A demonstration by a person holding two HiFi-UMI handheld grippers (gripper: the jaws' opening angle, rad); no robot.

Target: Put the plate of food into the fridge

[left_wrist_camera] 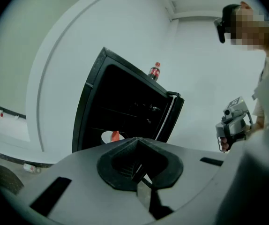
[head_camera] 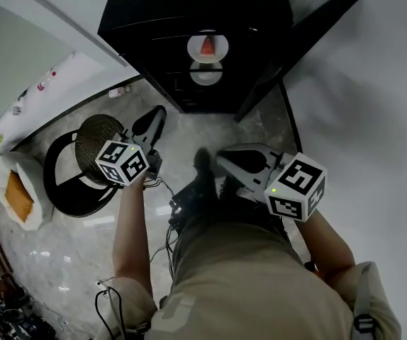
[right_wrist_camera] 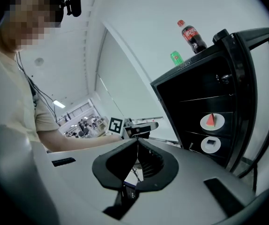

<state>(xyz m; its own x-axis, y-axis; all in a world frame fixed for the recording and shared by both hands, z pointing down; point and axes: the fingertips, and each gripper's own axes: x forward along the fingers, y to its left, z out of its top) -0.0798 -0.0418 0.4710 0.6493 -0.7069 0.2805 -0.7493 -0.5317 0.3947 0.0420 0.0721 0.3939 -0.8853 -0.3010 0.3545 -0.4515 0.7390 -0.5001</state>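
Grey fingers on our left gripper and right gripper are pressed together, empty. Ahead we see the open black fridge, with the plate of food on a shelf above a second plate. A red-labelled bottle and a green can stand on top, their print unreadable.

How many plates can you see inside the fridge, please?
2. The upper plate, with a red wedge, is inside the fridge; the lower plate, with something dark, just beneath. Its interior may hide more.
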